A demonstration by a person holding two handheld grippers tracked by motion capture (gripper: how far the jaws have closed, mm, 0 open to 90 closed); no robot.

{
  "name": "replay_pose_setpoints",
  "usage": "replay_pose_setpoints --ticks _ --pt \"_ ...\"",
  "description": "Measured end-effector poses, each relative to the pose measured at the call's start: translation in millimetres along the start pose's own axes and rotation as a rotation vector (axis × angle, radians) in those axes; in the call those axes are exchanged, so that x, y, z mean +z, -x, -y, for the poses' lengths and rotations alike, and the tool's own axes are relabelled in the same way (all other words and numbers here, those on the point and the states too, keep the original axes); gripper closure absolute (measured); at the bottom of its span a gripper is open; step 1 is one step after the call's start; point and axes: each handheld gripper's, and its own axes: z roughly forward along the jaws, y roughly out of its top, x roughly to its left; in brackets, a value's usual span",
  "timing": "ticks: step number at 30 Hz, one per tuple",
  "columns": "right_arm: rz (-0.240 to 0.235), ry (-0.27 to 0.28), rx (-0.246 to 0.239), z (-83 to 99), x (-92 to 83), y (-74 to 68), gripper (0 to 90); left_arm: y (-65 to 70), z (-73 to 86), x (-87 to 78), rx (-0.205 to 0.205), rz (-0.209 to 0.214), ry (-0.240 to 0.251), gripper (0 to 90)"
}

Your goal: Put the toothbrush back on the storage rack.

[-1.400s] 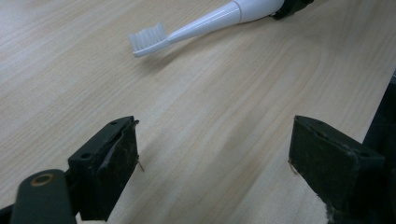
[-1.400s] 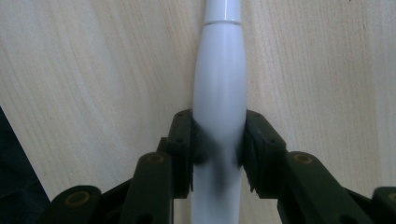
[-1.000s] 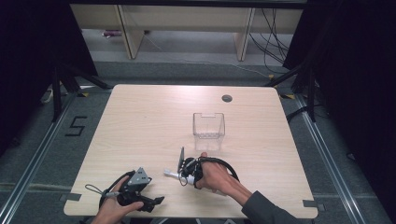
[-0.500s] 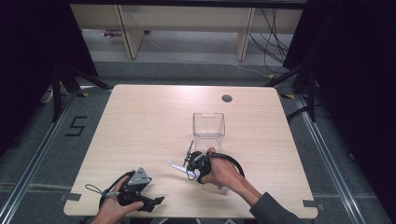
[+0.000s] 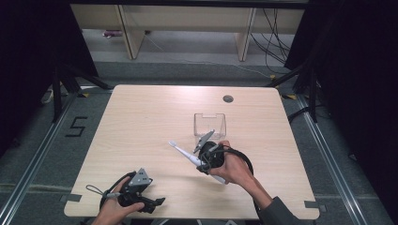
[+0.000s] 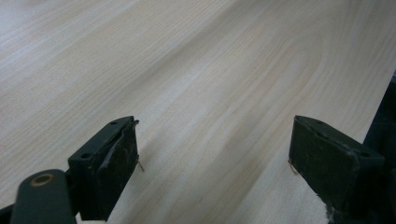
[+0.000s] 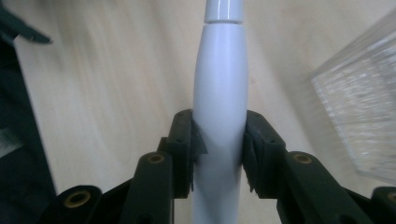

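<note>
Two tongs — right [image 7: 218,149] clamping white toothbrush [image 7: 219,93], left [image 6: 212,158] wide apart

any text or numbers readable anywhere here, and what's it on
"5" – marked in dark tape on the grey floor, left of the table.
Nothing legible on the white toothbrush clamped in the right gripper, on the clear container, or on the left gripper.
</note>
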Motion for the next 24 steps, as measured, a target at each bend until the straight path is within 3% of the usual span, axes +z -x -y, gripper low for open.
replay_pose_setpoints --ticks 2,4,5,6,7,9,10,12,15,16,18,19,20,24 --pt "-0.007 0.024 0.011 2.4 -0.9 1.2 66.5 -1.0 -0.2 0.1 0.0 -0.007 0.0 14.9" --pt "-0.006 0.088 0.027 7.7 -5.0 5.4 66.5 -0.9 -0.2 0.5 0.002 -0.007 -0.001 15.0" --pt "-0.006 0.088 0.027 7.7 -5.0 5.4 66.5 -0.9 -0.2 0.5 0.002 -0.007 -0.001 15.0" --pt "-0.009 0.111 0.073 9.9 -7.9 4.8 66.5 -0.8 -0.1 0.8 0.002 -0.007 -0.002 15.0" --pt "-0.001 0.14 0.039 11.2 -8.9 9.0 66.5 -0.2 0.0 0.7 0.0 0.001 -0.001 15.0" --pt "-0.012 0.202 0.077 15.7 -13.6 11.7 66.5 0.2 0.0 1.4 -0.01 0.001 0.008 15.0" --pt "-0.012 0.202 0.077 15.7 -13.6 11.7 66.5 0.1 0.0 1.5 -0.01 0.001 0.008 15.0" --pt "-0.012 0.238 0.133 18.4 -18.7 13.1 66.5 0.6 0.0 1.6 -0.011 0.001 0.006 15.0" --pt "-0.007 0.25 0.145 18.8 -23.7 16.1 66.5 -0.5 -0.3 0.7 0.004 -0.009 -0.004 15.0" --pt "-0.003 0.28 0.123 18.9 -24.6 18.9 66.5 -0.7 -0.3 0.3 0.006 0.0 -0.005 15.0" --pt "0.0 0.338 0.128 19.0 -32.1 22.8 66.5 0.0 0.0 1.9 -0.01 0.0 0.005 15.0" --pt "0.0 0.338 0.128 19.0 -32.1 22.8 66.5 0.0 0.0 1.9 -0.01 0.0 0.005 15.0" --pt "-0.016 0.354 0.151 19.6 -35.5 25.0 66.5 -0.5 -0.2 1.5 0.003 -0.008 -0.009 15.0" --pt "-0.014 0.384 0.171 20.2 -41.7 29.4 66.5 -0.4 0.1 1.6 -0.001 -0.009 -0.007 15.0"
